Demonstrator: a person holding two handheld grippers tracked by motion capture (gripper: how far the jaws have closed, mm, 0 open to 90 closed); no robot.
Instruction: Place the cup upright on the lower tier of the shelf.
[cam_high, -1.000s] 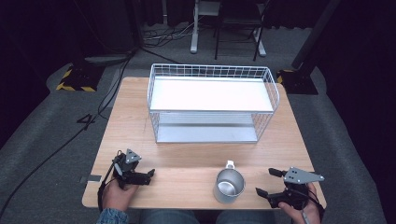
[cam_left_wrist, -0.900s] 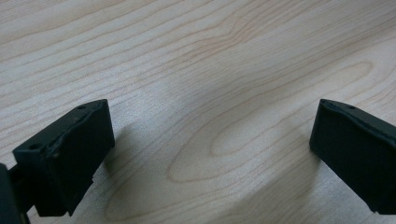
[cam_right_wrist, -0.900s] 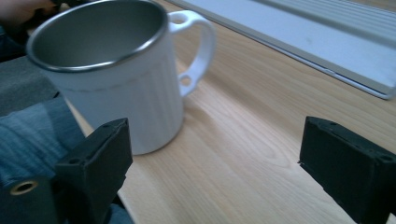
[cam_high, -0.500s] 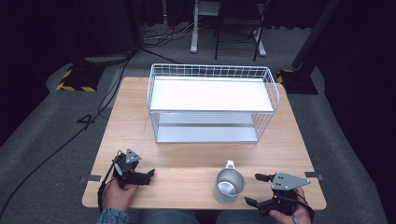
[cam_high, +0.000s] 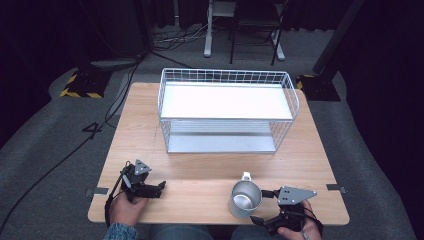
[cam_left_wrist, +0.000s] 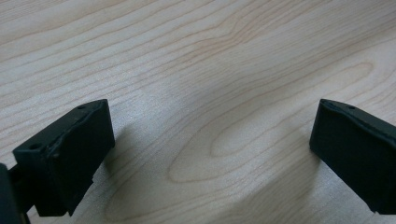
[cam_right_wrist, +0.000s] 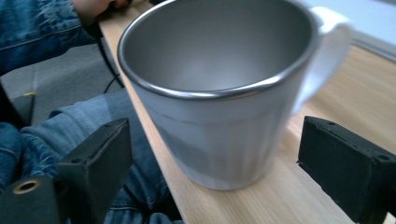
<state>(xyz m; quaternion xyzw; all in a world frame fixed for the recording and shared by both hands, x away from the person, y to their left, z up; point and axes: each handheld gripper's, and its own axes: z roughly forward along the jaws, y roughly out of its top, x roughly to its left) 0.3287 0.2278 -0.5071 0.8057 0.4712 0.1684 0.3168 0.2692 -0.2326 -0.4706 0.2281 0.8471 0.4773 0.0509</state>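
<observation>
Since a second ago my right gripper (cam_high: 261, 206) slid in from the table's right edge, jaws apart astride the mug (cam_high: 245, 198) at the near edge; grasp likely next. Left gripper (cam_high: 161, 188) idle, jaws apart, unmoved

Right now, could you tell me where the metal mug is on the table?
In the high view the metal mug stands upright near the table's front edge, right of centre, just left of the right gripper, whose open jaws flank it without touching.
</observation>
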